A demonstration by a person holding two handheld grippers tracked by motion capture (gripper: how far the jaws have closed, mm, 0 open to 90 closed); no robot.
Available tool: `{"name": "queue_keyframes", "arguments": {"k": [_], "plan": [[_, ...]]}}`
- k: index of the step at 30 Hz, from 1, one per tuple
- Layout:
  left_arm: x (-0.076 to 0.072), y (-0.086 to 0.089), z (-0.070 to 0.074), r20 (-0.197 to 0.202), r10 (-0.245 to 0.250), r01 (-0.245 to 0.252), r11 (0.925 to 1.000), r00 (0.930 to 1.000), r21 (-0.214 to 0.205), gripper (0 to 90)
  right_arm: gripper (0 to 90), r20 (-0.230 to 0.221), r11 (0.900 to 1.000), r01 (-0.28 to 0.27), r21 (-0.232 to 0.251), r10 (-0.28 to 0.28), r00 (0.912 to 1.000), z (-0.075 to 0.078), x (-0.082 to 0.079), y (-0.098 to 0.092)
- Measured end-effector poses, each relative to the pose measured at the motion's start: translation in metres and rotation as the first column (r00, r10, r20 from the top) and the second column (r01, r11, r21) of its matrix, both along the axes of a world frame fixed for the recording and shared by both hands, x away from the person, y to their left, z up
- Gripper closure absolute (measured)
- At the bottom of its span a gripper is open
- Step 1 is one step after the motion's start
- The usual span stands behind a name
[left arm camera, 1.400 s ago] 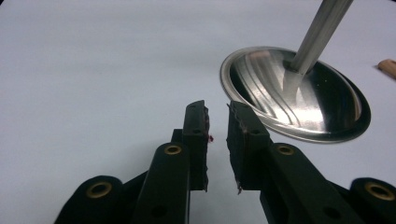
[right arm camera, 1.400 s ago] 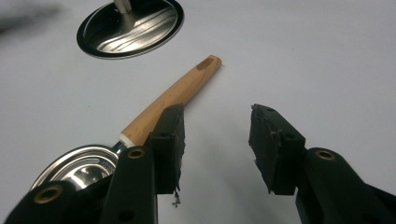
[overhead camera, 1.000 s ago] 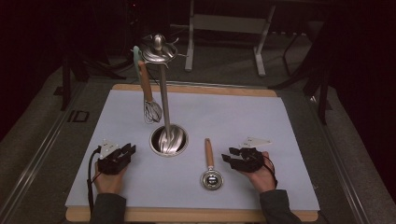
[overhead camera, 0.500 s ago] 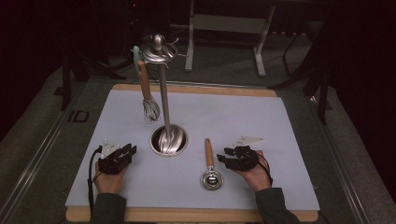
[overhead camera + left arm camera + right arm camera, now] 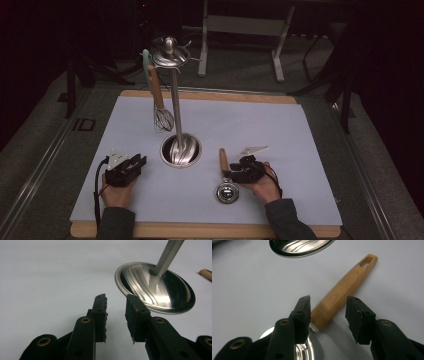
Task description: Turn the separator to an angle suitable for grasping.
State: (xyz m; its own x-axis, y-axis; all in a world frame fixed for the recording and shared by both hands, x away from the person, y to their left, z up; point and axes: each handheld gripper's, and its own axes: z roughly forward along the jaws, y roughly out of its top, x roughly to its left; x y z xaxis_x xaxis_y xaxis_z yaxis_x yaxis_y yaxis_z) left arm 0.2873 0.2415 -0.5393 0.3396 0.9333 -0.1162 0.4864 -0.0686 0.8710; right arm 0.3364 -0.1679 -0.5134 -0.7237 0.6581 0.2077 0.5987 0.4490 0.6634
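A steel utensil stand (image 5: 176,100) rises from its round base (image 5: 181,150) (image 5: 155,288) at mid-mat. A wooden-handled whisk (image 5: 159,107) hangs from its top. A ladle with a wooden handle (image 5: 222,160) (image 5: 342,293) and a round steel bowl (image 5: 227,192) lies right of the base. My right gripper (image 5: 231,175) (image 5: 328,302) straddles the handle near the bowl. Its jaws have just been closing and stand apart, with a gap at the right pad. My left gripper (image 5: 137,163) (image 5: 115,300) rests left of the base. Its jaws have just been opening, and nothing is between them.
A white mat (image 5: 280,130) covers a wooden board (image 5: 210,231) whose edges drop to a dark surround. A metal frame (image 5: 240,30) stands beyond the far edge. Bare mat lies behind the stand and to the right of the ladle.
My right gripper has moved left across the mat, and the ladle's handle is now between its jaws. The left hand has stayed in place.
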Motion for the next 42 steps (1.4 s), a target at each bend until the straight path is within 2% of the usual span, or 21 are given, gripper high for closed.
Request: {"name": "queue_keyframes", "arguments": {"k": [1, 3, 6, 13, 18, 23, 28, 32, 34, 38, 40, 42], "plan": [[0.000, 0.000, 0.000, 0.000, 0.000, 0.000, 1.0000, 1.0000, 0.000, 70.1, 55.6, 0.000, 1.0000, 0.000, 0.000, 0.000, 1.0000, 0.000, 0.000, 0.000], [0.000, 0.000, 0.000, -0.002, -0.001, 0.001, 1.0000, 1.0000, -0.001, 70.0, 55.8, -0.033, 0.9999, 0.013, 0.006, -0.013, 0.9994, -0.003, 0.003, 0.002], [0.000, 0.000, 0.000, -0.004, -0.003, 0.003, 1.0000, 1.0000, 0.003, 70.0, 54.6, -0.063, 1.0000, -0.003, 0.008, 0.003, 0.9980, -0.006, 0.004, 0.004], [0.000, -0.001, 0.000, -0.005, -0.005, 0.005, 1.0000, 1.0000, 0.004, 70.0, 53.8, -0.084, 0.9995, -0.025, -0.017, 0.024, 0.9962, -0.007, 0.006, 0.010], [0.000, -0.001, 0.000, -0.005, -0.006, 0.006, 1.0000, 1.0000, 0.003, 70.0, 55.3, -0.098, 0.9990, -0.044, -0.008, 0.043, 0.9942, -0.008, 0.006, 0.014], [0.000, -0.001, 0.000, -0.006, -0.007, 0.007, 1.0000, 1.0000, 0.006, 70.0, 58.8, -0.139, 0.9984, -0.054, 0.020, 0.056, 0.9888, -0.009, 0.007, 0.015], [0.001, -0.002, 0.000, -0.006, -0.007, 0.007, 1.0000, 1.0000, 0.007, 70.0, 60.0, -0.164, 0.9970, -0.074, -0.021, 0.070, 0.9839, -0.006, 0.010, 0.023], [0.001, -0.001, 0.000, -0.008, -0.008, 0.008, 0.9999, 0.9999, 0.009, 70.0, 62.1, -0.197, 0.9971, -0.073, -0.024, 0.067, 0.9781, -0.005, 0.015, 0.027], [0.001, -0.001, 0.000, -0.008, -0.008, 0.008, 0.9999, 0.9999, 0.010, 70.0, 62.9, -0.199, 0.9966, -0.077, -0.028, 0.070, 0.9775, -0.005, 0.017, 0.028], [0.001, -0.002, 0.000, -0.007, -0.008, 0.008, 0.9999, 0.9999, 0.009, 70.0, 65.3, -0.216, 0.9974, -0.071, -0.010, 0.067, 0.9741, -0.006, 0.019, 0.029], [0.001, -0.002, 0.000, -0.008, -0.008, 0.008, 0.9999, 0.9999, 0.008, 70.0, 67.7, -0.238, 0.9972, -0.073, 0.019, 0.075, 0.9683, -0.007, 0.020, 0.029], [0.001, -0.002, 0.000, -0.008, -0.008, 0.008, 0.9999, 0.9999, 0.009, 70.0, 68.2, -0.235, 0.9961, -0.082, 0.033, 0.087, 0.9681, -0.007, 0.019, 0.031]]}}
